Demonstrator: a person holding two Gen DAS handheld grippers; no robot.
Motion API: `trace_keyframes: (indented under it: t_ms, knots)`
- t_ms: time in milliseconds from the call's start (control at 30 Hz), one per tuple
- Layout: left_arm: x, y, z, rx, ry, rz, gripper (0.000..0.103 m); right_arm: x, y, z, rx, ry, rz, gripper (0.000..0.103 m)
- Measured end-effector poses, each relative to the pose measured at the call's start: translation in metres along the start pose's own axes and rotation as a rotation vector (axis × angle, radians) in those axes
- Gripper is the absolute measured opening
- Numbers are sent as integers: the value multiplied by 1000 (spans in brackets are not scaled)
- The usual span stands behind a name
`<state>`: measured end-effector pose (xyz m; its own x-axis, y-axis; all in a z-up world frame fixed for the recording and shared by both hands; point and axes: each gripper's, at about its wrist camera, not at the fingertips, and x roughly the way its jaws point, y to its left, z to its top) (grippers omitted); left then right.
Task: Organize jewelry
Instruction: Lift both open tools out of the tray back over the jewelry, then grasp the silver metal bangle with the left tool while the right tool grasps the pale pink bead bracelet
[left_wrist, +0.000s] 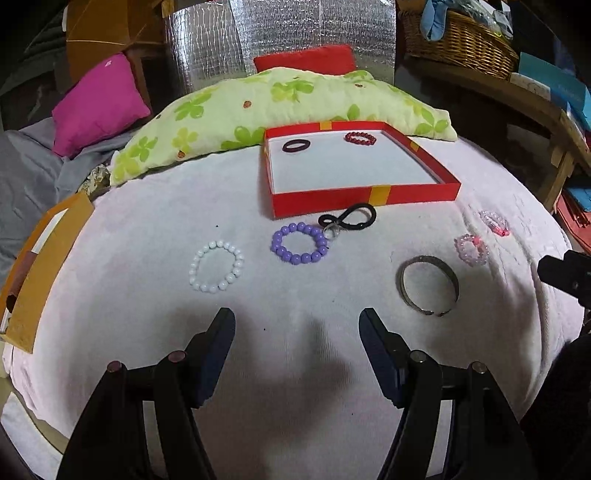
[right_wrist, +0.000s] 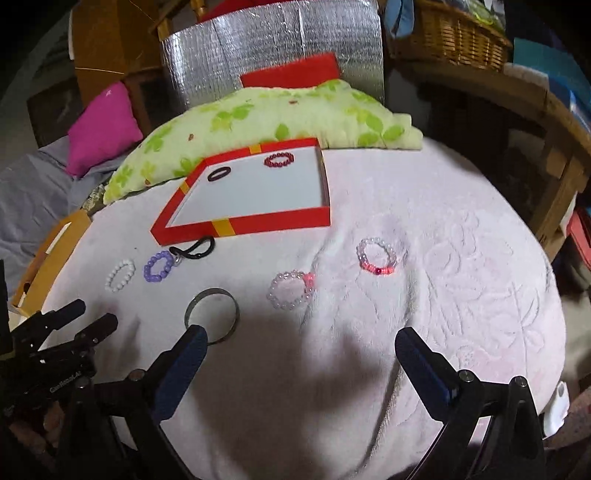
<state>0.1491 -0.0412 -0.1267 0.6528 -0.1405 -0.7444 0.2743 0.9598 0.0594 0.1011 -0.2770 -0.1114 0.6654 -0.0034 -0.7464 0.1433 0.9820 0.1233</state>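
Note:
A red box (left_wrist: 364, 195) (right_wrist: 258, 224) on the pink blanket holds a dark ring (left_wrist: 296, 144) (right_wrist: 218, 173) and a red bead bracelet (left_wrist: 359, 138) (right_wrist: 279, 159). In front of it lie a white bead bracelet (left_wrist: 216, 266) (right_wrist: 119, 275), a purple bead bracelet (left_wrist: 299, 243) (right_wrist: 159, 266), a black looped hair tie (left_wrist: 347, 218) (right_wrist: 195, 249), a metal bangle (left_wrist: 428, 284) (right_wrist: 212, 314) and two pink bead bracelets (left_wrist: 471, 249) (left_wrist: 495, 222) (right_wrist: 291, 289) (right_wrist: 377, 256). My left gripper (left_wrist: 297, 321) (right_wrist: 79, 314) is open and empty, short of the bracelets. My right gripper (right_wrist: 301, 341) is open and empty, its left finger overlapping the bangle.
A green floral pillow (left_wrist: 280, 107) (right_wrist: 266, 118) lies behind the box, with a magenta cushion (left_wrist: 98, 105) to its left. A tan cardboard piece (left_wrist: 44, 269) sits at the blanket's left edge. A wooden shelf with a wicker basket (left_wrist: 458, 40) stands at the right.

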Motion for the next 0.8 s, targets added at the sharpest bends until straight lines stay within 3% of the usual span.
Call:
trace_keyframes:
  t_ms: [233, 467, 533, 800]
  knots:
    - [8, 1, -3, -10, 19, 24, 70, 3, 5, 2, -20, -26, 21, 103]
    - [1, 2, 0, -23, 4, 21, 70, 10, 2, 4, -24, 23, 101, 103]
    - [2, 0, 4, -34, 11, 7, 70, 13, 0, 2, -19, 25, 82, 103]
    - [16, -28, 18, 5, 18, -63, 70, 33, -11, 12, 1, 39, 77, 65]
